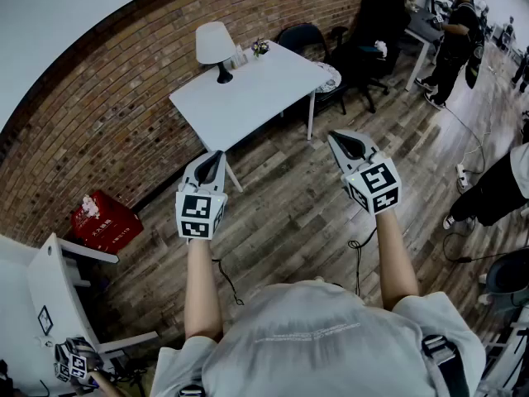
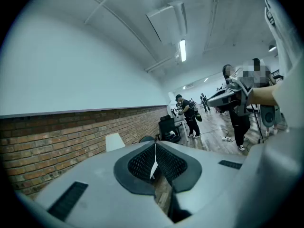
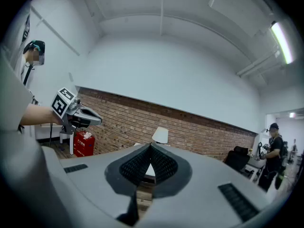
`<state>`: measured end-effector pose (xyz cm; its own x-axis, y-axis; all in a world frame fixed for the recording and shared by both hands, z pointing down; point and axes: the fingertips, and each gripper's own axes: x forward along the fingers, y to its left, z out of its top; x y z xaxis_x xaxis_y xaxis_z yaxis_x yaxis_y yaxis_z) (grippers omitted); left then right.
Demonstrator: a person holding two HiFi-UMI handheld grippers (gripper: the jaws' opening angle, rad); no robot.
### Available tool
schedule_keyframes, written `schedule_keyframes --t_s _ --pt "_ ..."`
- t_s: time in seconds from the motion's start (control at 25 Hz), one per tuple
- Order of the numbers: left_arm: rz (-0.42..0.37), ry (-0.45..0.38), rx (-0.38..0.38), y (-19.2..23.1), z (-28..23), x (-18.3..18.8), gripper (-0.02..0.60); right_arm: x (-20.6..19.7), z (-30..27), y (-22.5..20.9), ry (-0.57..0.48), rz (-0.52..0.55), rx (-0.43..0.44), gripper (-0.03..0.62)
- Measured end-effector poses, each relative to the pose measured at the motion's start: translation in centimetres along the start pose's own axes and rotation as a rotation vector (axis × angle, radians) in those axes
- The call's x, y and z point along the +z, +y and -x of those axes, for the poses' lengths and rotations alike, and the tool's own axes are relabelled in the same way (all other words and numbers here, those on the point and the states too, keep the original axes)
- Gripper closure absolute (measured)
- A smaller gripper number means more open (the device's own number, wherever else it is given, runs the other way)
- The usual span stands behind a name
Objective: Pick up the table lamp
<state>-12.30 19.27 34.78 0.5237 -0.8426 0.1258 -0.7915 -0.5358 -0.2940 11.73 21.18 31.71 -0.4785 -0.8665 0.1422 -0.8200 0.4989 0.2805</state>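
Both grippers held out level over the floor, grey moulded shells, each w/ a marker cube at the back.

Left gripper (image 1: 213, 162): dark ribbed pads (image 2: 142, 163) pressed together, only a hairline seam between them, nothing in it. Right gripper (image 1: 343, 143): same mesh-textured pads (image 3: 135, 165), tips meeting, a thin wedge of gap below the tips, nothing gripped.

Table lamp (image 1: 216, 52): white cone shade, smooth, on a short dark stem w/ a small dark round base. It stands upright well ahead of both sets of jaws, beyond the tips, on the far corner of a white table (image 1: 248, 98) by the wall. From the left jaws the shade sits ahead and off to the left (image 2: 114, 141), base cut off by the gripper shell. From the right jaws the shade shows just above the tips, slightly right (image 3: 160, 135); stem and base are hidden behind the pads.

Table: flat matt top, rectangular, thin white legs. Wall behind it is rough red brick (image 1: 124, 98). Floor is grey-brown wood planks (image 1: 306, 213).

Hard to make out: small items beside the lamp, too small to name. Red box (image 1: 103, 222) well left of the left jaws, print unreadable. Dark office chairs (image 1: 372, 23) ahead and right of the right jaws, partly overlapping.
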Motion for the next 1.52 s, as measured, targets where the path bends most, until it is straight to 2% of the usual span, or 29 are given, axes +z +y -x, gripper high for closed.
schedule_keyframes --t_s 0.36,0.6,0.68,0.96,1.16,1.52 --pt "0.013 0.016 0.003 -1.1 -0.7 -0.1 0.568 -1.2 0.3 -0.7 0.009 -0.004 0.013 0.594" --pt "0.047 -0.017 0.015 -2.1 -1.1 0.4 0.554 -2.7 0.8 -1.8 0.023 -0.031 0.008 0.594" --pt "0.057 -0.019 0.010 -2.5 -1.6 0.5 0.419 -3.2 0.7 -2.3 0.025 -0.033 0.008 0.594" --pt "0.046 -0.033 -0.009 -4.8 -2.7 1.0 0.318 -4.6 1.1 -3.7 0.029 -0.040 0.020 0.594" --pt "0.036 -0.017 0.030 -6.7 -3.5 0.9 0.316 -6.1 1.9 -5.4 0.023 -0.053 0.042 0.593" --pt "0.056 0.104 0.046 -7.4 -5.5 -2.0 0.318 -9.2 0.6 -7.3 0.047 -0.088 0.087 0.593"
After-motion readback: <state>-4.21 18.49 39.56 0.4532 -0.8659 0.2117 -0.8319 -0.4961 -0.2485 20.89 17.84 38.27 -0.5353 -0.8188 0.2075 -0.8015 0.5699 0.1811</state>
